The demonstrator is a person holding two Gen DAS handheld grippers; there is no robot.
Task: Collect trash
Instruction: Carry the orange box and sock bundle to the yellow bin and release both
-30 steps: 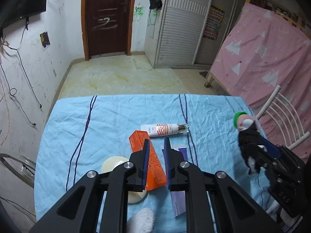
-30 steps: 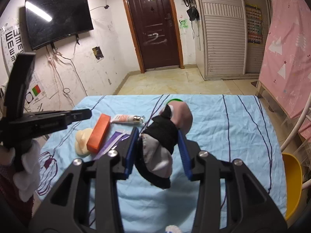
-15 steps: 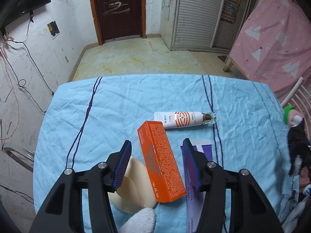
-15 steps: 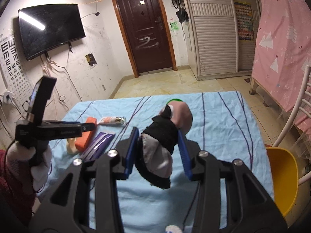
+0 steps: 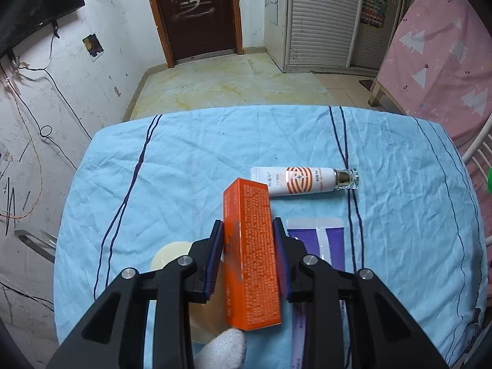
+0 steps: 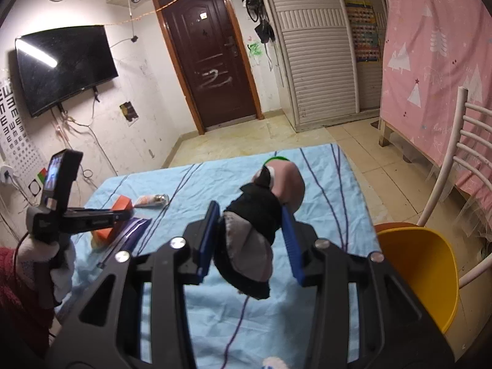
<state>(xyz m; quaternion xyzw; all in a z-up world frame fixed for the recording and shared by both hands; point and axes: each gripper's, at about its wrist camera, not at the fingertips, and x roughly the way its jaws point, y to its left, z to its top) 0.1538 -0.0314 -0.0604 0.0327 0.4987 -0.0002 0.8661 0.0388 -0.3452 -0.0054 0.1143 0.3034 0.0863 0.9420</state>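
Print on the orange box and the white tube is too small to read. The left gripper has its jaws closing on the box, which lies lengthwise between the blue pads, on the blue cloth beside a purple sachet. The right gripper grips a black-and-grey cloth bundle narrowly, above the cloth. A yellow bin stands just off the table's right edge.

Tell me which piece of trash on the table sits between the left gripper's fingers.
The orange box; the white tube lies beyond it, the purple packet beside it.
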